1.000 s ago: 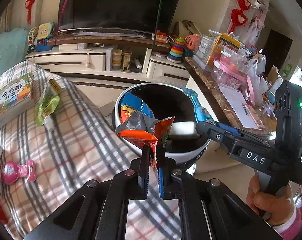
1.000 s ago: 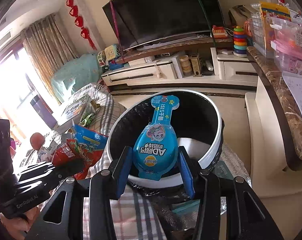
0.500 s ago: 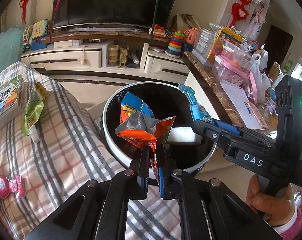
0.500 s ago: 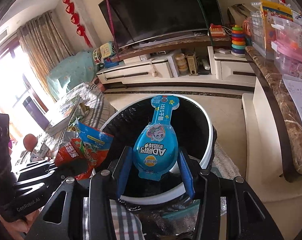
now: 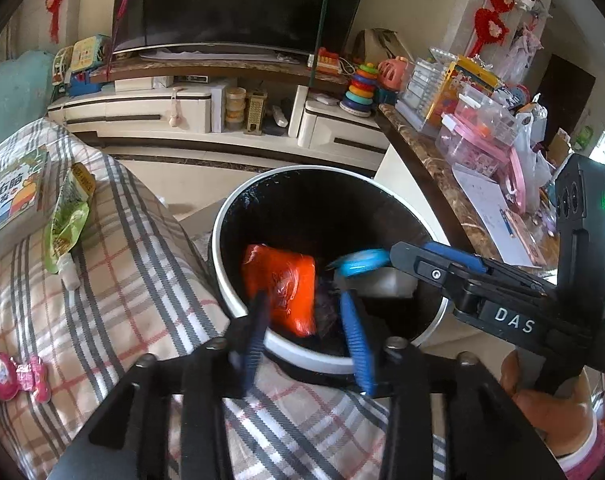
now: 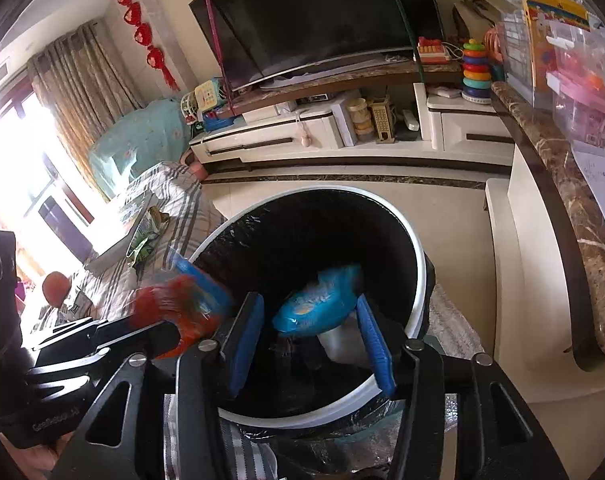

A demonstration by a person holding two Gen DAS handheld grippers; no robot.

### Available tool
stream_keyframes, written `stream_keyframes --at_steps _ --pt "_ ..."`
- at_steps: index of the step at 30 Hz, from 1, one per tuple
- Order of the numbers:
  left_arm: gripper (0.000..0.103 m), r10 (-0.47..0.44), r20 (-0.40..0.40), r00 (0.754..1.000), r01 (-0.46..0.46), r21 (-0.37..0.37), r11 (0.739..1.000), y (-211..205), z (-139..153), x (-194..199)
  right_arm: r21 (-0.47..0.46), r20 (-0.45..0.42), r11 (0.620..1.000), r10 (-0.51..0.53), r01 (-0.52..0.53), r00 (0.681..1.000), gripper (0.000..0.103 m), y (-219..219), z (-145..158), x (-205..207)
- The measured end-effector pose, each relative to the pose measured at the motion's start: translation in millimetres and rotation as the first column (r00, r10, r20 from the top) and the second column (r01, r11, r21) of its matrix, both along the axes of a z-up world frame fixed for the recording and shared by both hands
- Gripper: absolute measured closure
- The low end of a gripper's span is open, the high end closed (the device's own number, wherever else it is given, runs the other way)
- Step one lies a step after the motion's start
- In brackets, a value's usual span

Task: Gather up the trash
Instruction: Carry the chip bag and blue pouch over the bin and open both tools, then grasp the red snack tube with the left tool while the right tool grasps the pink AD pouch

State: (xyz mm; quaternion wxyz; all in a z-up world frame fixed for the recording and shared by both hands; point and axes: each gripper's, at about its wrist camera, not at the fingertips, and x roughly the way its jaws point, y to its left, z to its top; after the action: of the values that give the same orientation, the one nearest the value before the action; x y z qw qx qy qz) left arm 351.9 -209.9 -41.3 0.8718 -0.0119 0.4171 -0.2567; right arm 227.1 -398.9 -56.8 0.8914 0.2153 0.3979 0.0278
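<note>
Both grippers, left (image 5: 302, 332) and right (image 6: 308, 344), just opened, empty; orange wrapper (image 5: 280, 286) and blue packet (image 6: 322, 304) dropping into bin (image 5: 238, 308). Next: green pouch (image 5: 68, 224) far left on checked cloth (image 5: 142, 280), lengthwise away, nearer left gripper.

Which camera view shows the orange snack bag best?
The left wrist view: the orange snack bag lies almost whole against the dark bin interior. In the right wrist view it is blurred, at the bin's left rim, partly hidden by the left claw.
</note>
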Motion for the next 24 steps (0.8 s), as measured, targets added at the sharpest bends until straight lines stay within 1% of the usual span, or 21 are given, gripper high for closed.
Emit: stream_keyframes --at_steps 1,5,7,11,14,17,19,24 --pt "0.057 0.004 0.001 1.000 -0.004 -0.004 1.000 1 0 -2 0.001 0.002 1.000 -0.003 0.003 1.000 0.044 -1 0 -1" --pt "0.057 0.009 -0.001 1.000 -0.009 -0.021 1.000 13 -3 -11 0.011 0.012 1.000 -0.005 0.005 1.000 0.041 1 3 -5" --pt "0.057 0.018 0.003 1.000 -0.018 -0.025 1.000 19 -3 -16 0.015 0.022 1.000 -0.011 0.010 1.000 0.038 1 5 -8" --pt "0.056 0.050 -0.013 0.999 -0.051 -0.043 0.998 40 -6 -30 0.022 0.042 1.000 -0.012 0.011 0.999 0.034 5 11 -15" --pt "0.056 0.082 -0.026 0.996 -0.083 -0.051 0.995 56 -8 -44 0.031 0.054 0.999 -0.009 0.007 0.998 0.028 11 15 -20" --pt "0.056 0.113 -0.034 0.993 -0.115 -0.057 0.992 74 -10 -58 0.040 0.066 0.999 0.005 -0.007 0.998 0.023 23 19 -24" --pt "0.055 0.137 -0.038 0.990 -0.139 -0.058 0.989 86 -11 -68 0.049 0.070 0.998 0.026 -0.029 0.997 0.018 35 20 -27" --pt "0.053 0.189 -0.049 0.981 -0.192 -0.062 0.979 116 -11 -92 0.056 0.077 0.994 0.091 -0.096 0.993 0.015 67 22 -29"
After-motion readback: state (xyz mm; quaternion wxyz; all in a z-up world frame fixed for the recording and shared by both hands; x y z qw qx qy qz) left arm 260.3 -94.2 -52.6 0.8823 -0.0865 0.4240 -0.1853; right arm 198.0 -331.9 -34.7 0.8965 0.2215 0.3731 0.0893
